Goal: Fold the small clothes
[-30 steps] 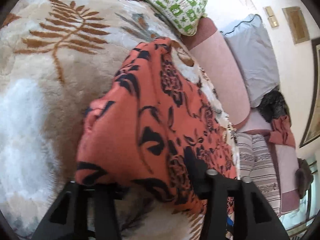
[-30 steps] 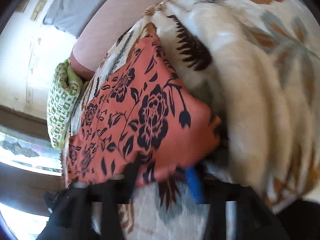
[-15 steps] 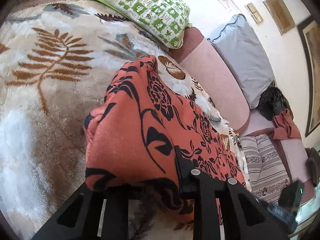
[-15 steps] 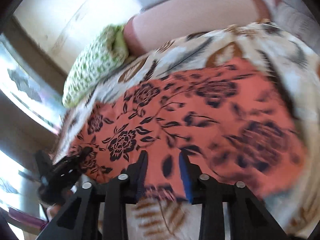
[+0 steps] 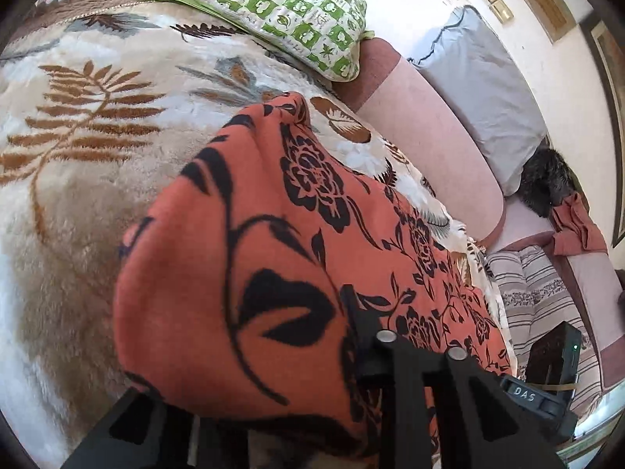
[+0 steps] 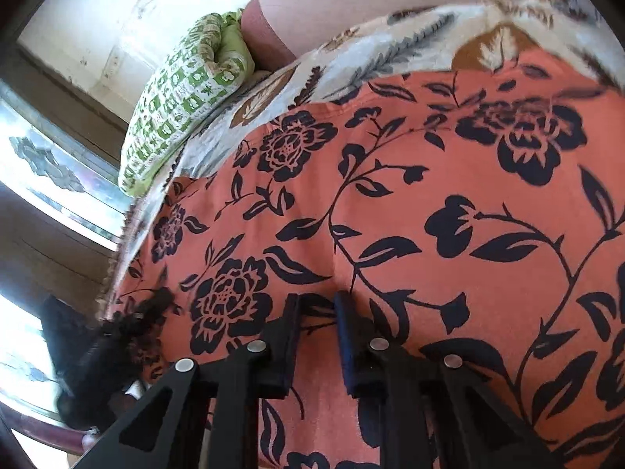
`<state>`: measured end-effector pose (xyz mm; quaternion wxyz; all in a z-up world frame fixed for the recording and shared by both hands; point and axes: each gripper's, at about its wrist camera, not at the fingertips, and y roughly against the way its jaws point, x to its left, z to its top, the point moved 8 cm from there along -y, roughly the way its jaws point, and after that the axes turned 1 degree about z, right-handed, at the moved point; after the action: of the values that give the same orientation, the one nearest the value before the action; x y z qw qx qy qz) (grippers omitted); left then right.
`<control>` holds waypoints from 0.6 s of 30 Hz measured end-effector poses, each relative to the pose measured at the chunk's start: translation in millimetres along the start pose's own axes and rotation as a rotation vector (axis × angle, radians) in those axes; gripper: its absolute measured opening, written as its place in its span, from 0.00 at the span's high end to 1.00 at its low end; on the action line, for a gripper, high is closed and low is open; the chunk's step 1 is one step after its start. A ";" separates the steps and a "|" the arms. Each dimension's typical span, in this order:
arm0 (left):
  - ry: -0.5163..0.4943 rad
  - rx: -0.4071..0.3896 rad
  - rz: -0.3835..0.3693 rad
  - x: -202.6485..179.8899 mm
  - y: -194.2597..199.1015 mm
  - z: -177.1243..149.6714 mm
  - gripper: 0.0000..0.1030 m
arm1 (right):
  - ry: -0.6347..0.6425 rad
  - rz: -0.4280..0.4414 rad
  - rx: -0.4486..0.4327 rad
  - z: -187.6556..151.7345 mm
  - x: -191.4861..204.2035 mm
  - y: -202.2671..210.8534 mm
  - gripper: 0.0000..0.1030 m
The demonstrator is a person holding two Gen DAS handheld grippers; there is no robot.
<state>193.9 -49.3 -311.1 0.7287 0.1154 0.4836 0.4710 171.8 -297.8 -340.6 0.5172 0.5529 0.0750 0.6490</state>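
An orange garment with black flowers (image 5: 351, 242) lies spread on a fleecy leaf-patterned blanket (image 5: 78, 136). My left gripper (image 5: 281, 351) is shut on one bunched corner, lifted off the blanket. The cloth drapes over and hides its left finger; the right finger (image 5: 363, 328) shows. In the right wrist view the garment (image 6: 429, 195) fills the frame. My right gripper (image 6: 318, 312) is closing its jaws, with a puckered fold of the near edge pinched between the pads. Each gripper shows in the other's view: the right gripper (image 5: 547, 371) and, blurred, the left gripper (image 6: 117, 336).
A green-and-white patterned pillow (image 5: 273, 11) lies at the blanket's far end, against a pink bolster (image 5: 429, 148). Behind it are a grey pillow (image 5: 480, 78), a dark furry thing (image 5: 547, 183), a rust cloth (image 5: 578, 230) and a striped cloth (image 5: 539, 293).
Both grippers' jaws narrowed from wide to pinching the garment. The right gripper swept sideways along the cloth's edge and rolled. The left stayed put, its view rolling slightly.
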 end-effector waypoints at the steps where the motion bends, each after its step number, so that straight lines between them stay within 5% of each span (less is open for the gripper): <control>1: -0.003 -0.002 -0.004 0.1 0.7 0.4 0.78 | -0.021 0.018 0.012 1.1 -1.8 0.0 0.80; 11: -0.238 -0.089 0.008 -47.1 25.3 9.4 0.81 | -0.090 0.093 0.076 1.1 -6.9 -3.5 0.80; 18: -0.495 -0.134 0.042 -120.0 45.4 -0.2 0.81 | -0.192 0.189 0.160 6.1 -12.5 1.2 0.78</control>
<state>157.0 -121.0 -211.3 0.8210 0.1886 0.2555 0.4744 174.1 -310.7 -345.5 0.4130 0.6565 0.0243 0.6308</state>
